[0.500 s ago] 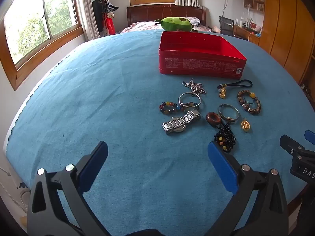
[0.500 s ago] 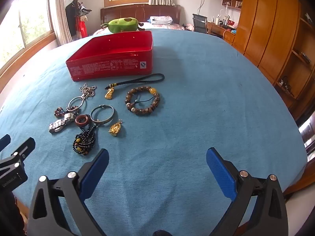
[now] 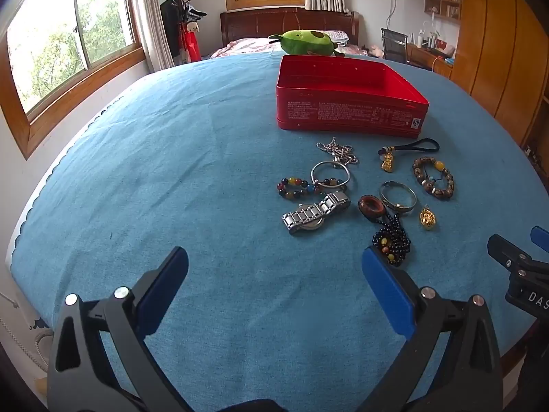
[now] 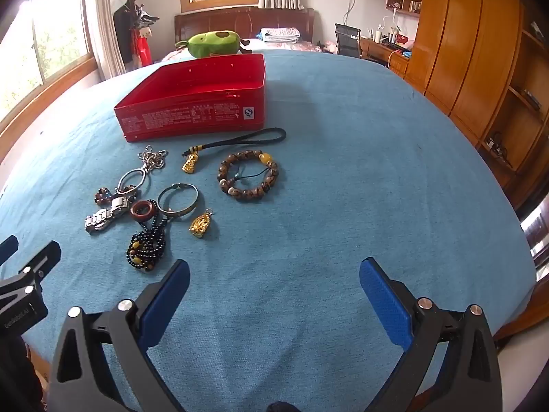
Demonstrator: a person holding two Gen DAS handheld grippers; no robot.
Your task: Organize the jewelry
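Note:
An open red tin box stands on the blue cloth. In front of it lie loose pieces: a steel watch, a coloured bead bracelet, a silver chain with ring, a metal bangle, a black bead necklace with brown ring, a gold pendant, a brown bead bracelet, and a gold charm on a black cord. My left gripper and right gripper are open, empty, near the front.
The blue cloth table has its edge close at the front and sides. A green plush toy lies behind the box. A wooden wardrobe stands to the right, windows to the left.

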